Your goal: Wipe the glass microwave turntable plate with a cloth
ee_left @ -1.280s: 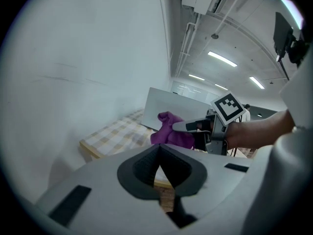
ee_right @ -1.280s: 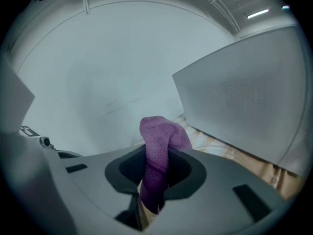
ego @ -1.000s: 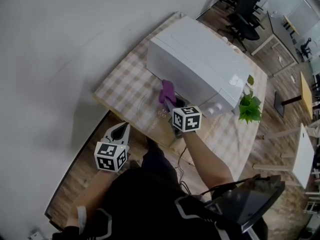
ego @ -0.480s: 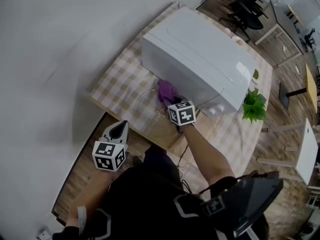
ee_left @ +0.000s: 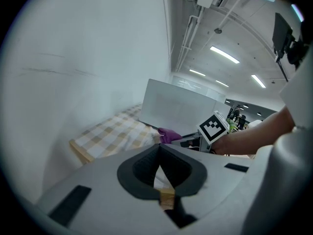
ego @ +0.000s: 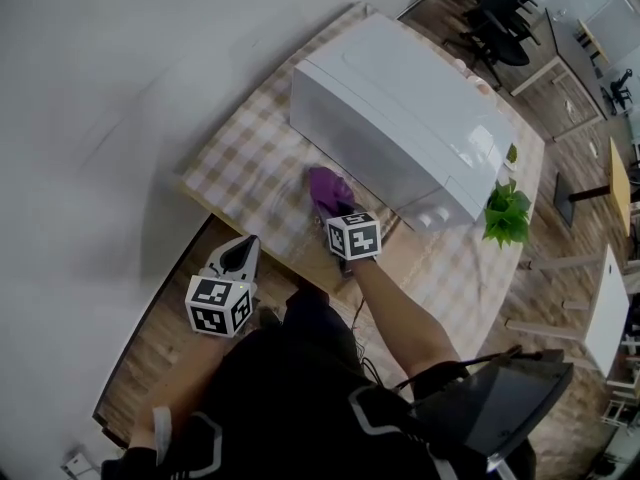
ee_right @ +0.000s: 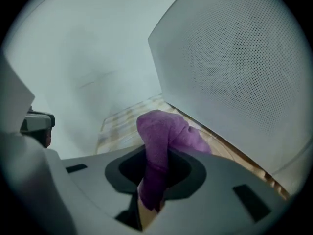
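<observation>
Right now my right gripper [ego: 338,211] has its jaws pinched tight on the purple cloth [ego: 325,187]. The cloth bunches up out of them and rests on the checked table [ego: 240,163], just in front of the white microwave [ego: 400,118]. The glass plate is too faint for me to place. My left gripper [ego: 242,250] hangs off the table's near edge, jaws together on nothing.
</observation>
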